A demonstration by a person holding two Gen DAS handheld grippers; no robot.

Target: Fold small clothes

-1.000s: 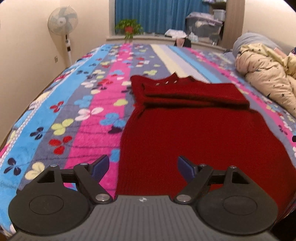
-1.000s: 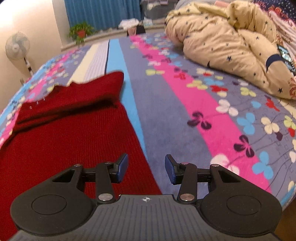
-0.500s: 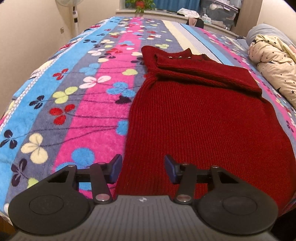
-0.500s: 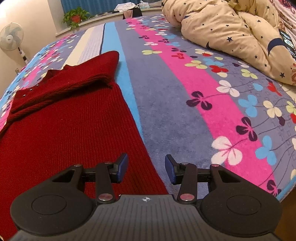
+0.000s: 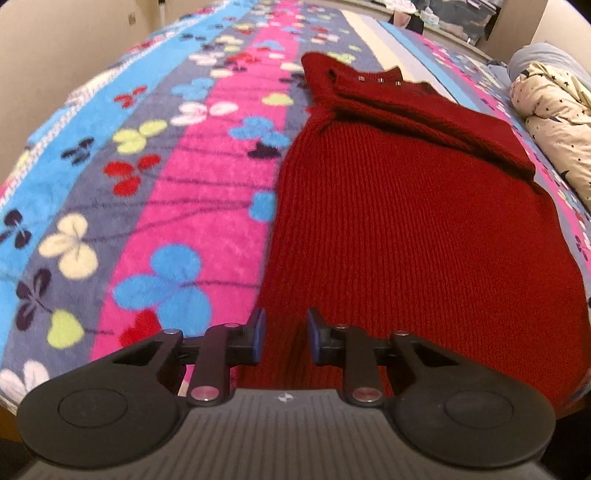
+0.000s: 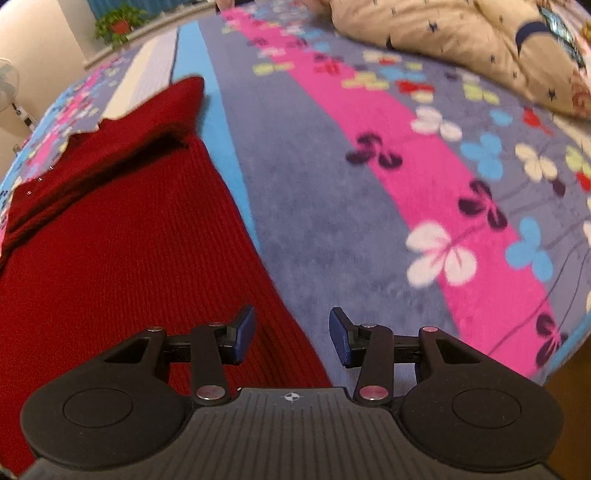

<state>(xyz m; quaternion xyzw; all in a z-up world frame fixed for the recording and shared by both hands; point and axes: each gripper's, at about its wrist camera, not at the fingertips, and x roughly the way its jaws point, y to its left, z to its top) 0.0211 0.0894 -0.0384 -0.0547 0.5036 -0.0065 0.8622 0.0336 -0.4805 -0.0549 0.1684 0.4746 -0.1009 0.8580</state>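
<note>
Across the middle and right of the left wrist view lies a dark red knitted sweater (image 5: 406,221), spread flat on a bed (image 5: 110,184) covered with a striped blanket of pink, blue and grey bands with flower shapes. Its sleeves are folded across the chest near the top of the frame, where three small metal studs sit by the collar. At the bottom centre, the left tongs (image 5: 283,341) have just been closing; their blue pads now stand a narrow gap apart over the sweater's near left edge, with knit showing between them, though whether the pads press on it cannot be told.

Seen from the right wrist view, the same sweater (image 6: 110,258) fills the left half of the frame, its right edge running diagonally down toward the bottom centre. The right tongs (image 6: 291,339) stand apart with nothing clamped, straddling that edge. A cream quilt (image 6: 443,33) with dark stars is bunched at the upper right, and a potted plant (image 6: 118,22) stands at the upper left.
</note>
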